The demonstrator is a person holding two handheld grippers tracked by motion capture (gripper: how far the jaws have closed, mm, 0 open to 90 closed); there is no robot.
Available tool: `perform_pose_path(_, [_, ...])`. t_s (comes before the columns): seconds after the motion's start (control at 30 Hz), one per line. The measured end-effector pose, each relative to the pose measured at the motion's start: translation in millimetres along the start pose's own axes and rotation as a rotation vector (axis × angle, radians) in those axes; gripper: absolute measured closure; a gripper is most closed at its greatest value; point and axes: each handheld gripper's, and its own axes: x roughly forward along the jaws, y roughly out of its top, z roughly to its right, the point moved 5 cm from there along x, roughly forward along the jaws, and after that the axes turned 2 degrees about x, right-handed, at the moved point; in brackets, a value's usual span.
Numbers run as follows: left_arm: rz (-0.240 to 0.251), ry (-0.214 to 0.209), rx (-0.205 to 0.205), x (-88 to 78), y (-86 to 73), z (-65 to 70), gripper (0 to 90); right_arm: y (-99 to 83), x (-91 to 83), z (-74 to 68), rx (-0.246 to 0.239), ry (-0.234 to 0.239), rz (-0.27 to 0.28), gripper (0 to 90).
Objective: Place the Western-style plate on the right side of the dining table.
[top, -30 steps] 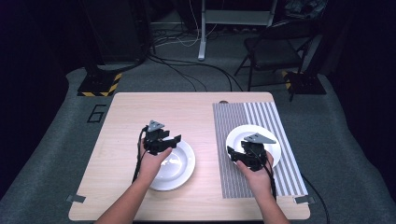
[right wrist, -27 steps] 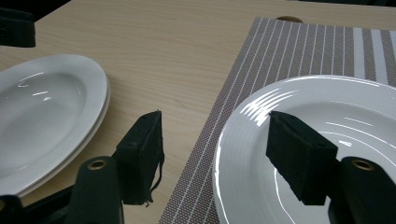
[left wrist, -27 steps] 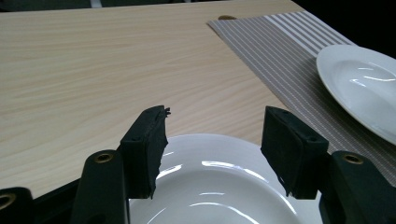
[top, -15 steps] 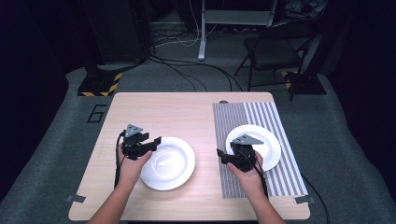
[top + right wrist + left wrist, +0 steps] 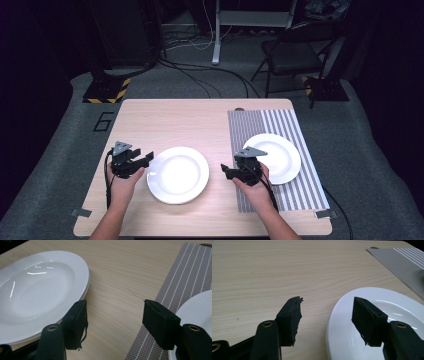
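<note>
On the wooden table (image 5: 190, 120) in front of you, 2 white plates and 1 striped mat are laid out.

Item 1: white plate (image 5: 178, 174), near the table's middle, resting directly on the wood. In the left gripper view its rim (image 5: 342, 315) lies between your jaws.

Item 2: second white plate (image 5: 276, 157), on the right, sitting on the striped placemat (image 5: 290, 125). The placemat covers the right part of the table from far edge to near edge.

Item 3: your left gripper (image 5: 145, 160), held just left of the middle plate. Its jaws are spread wide with nothing pinched; the right jaw hangs over the plate's rim, the left over bare wood.

Item 4: your right gripper (image 5: 226, 171), held between the 2 plates, at the placemat's left edge. Its jaws are likewise spread and grip nothing; in the right gripper view they straddle bare wood and the mat's edge.

Beyond the far edge: dark floor, cables, a chair (image 5: 292, 55).
</note>
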Motion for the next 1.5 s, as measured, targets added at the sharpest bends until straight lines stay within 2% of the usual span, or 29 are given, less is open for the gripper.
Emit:
perform_pose_path(0.17, [-0.003,0.015,-0.027,-0.4,-7.8,-13.7,40.1,-4.5,5.7,-6.4,-0.032,0.008,-0.020,36.6])
perform_pose_path(0.23, [-0.014,0.030,-0.021,0.2,-10.1,-18.8,40.5,-6.9,8.0,-8.3,-0.038,0.015,-0.027,36.7])
perform_pose_path(0.33, [-0.014,0.041,-0.037,0.9,-13.8,-26.7,40.8,-10.5,10.6,-9.0,-0.049,0.021,-0.037,37.4])
perform_pose_path(0.53, [-0.023,0.072,-0.041,1.4,-19.1,-44.1,40.9,-15.3,13.1,-8.9,-0.050,0.023,-0.039,37.7])
perform_pose_path(0.83, [-0.071,0.101,-0.065,7.6,-32.2,-64.3,40.9,-22.5,17.1,-5.8,-0.052,0.026,-0.056,37.7])
perform_pose_path(0.93, [-0.066,0.109,-0.062,10.5,-35.8,-67.1,41.0,-24.9,19.0,-5.8,-0.056,0.023,-0.054,37.7])
perform_pose_path(1.0, [-0.082,0.112,-0.062,12.7,-38.6,-67.8,41.0,-26.4,20.0,-5.3,-0.059,0.020,-0.053,37.7])
perform_pose_path(1.07, [-0.082,0.117,-0.061,14.5,-40.1,-67.9,41.0,-27.6,20.6,-5.8,-0.046,0.022,-0.051,37.7])
perform_pose_path(1.23, [-0.101,0.123,-0.047,18.7,-44.3,-67.8,40.9,-30.7,23.1,-8.3,-0.063,0.024,-0.046,37.6])
perform_pose_path(1.37, [-0.102,0.134,-0.052,21.3,-46.9,-69.7,40.7,-34.3,27.0,-10.3,-0.068,0.028,-0.056,37.5])
perform_pose_path(1.5, [-0.109,0.143,-0.032,24.4,-49.2,-71.1,40.5,-38.5,31.2,-11.4,-0.069,0.029,-0.063,37.2])
